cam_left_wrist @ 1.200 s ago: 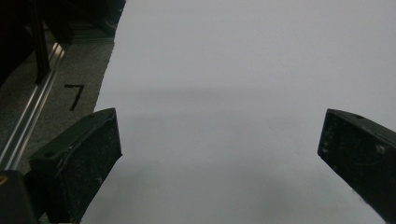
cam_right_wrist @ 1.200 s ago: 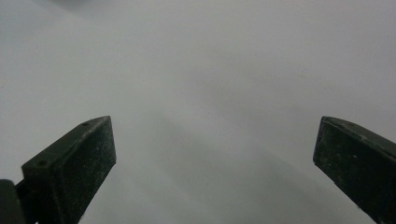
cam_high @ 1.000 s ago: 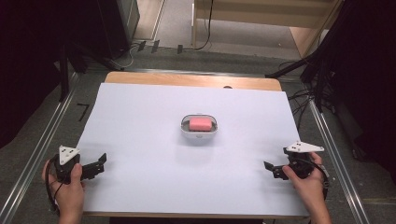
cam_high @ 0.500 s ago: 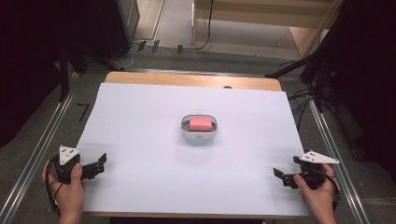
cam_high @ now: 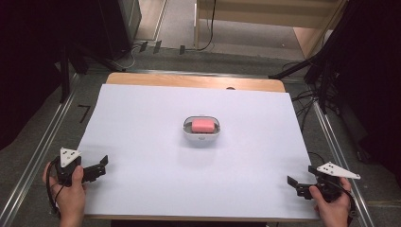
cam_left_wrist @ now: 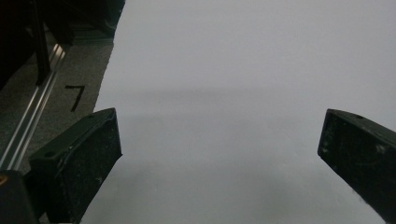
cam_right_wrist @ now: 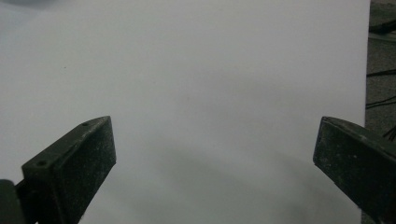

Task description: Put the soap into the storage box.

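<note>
A small white dish [cam_high: 188, 134] stands in the middle of the white sheet [cam_high: 142, 123], with a pink block [cam_high: 202, 125] lying in it. My left gripper [cam_high: 100, 166] rests at the sheet's near left corner, held by a hand, jaws open and pointing right toward the sheet. My right gripper [cam_high: 294, 185] is at the near right corner, also open, pointing left. In the left gripper view the left gripper [cam_left_wrist: 219, 154] stands wide apart over bare white sheet [cam_left_wrist: 233, 70]. The right gripper view shows the right gripper [cam_right_wrist: 215, 158] equally wide over bare sheet [cam_right_wrist: 187, 70]. Both hold nothing.
Metal rails [cam_high: 42, 151] run along both sides of the table. A black "7" mark [cam_high: 84, 112] lies on the floor at the left. Cables [cam_high: 307, 104] trail on the floor at the right. The wooden table edge [cam_high: 194, 81] shows beyond the sheet.
My right gripper has drawn back toward the near right corner of the sheet and slightly outward. The left gripper, dish and pink block have stayed put.
</note>
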Available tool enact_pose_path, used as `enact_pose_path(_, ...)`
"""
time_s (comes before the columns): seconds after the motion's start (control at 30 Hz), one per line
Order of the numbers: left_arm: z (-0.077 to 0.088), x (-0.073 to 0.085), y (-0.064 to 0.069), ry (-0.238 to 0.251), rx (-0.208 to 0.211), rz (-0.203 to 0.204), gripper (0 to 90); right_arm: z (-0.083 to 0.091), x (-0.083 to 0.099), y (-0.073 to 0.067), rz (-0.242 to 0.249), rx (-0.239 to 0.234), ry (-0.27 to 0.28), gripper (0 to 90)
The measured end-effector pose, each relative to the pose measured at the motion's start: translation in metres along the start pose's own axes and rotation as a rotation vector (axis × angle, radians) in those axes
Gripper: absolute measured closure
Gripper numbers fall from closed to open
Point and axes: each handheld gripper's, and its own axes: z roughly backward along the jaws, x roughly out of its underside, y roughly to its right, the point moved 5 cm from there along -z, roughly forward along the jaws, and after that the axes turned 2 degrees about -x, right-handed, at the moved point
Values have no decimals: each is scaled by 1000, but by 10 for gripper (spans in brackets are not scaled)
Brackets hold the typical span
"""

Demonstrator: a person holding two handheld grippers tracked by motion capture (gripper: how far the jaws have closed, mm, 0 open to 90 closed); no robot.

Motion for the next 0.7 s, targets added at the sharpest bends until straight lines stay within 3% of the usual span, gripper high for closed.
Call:
enact_pose_path(0.07,0,0,0,1,1,2,0,4,3,0,-13,-11,11,0)
enact_pose_path(0.23,-1,0,-1,-7,2,5,0,15,9,2,-32,13,64,0)
enact_pose_path(0.43,0,0,-1,-9,4,9,0,18,14,7,-68,75,109,0)
enact_pose_path(0.5,-1,0,-1,-11,10,11,0,18,15,5,-76,86,112,0)
enact_pose_path(0.7,-3,0,0,-38,7,-1,0,13,15,1,-37,104,79,0)
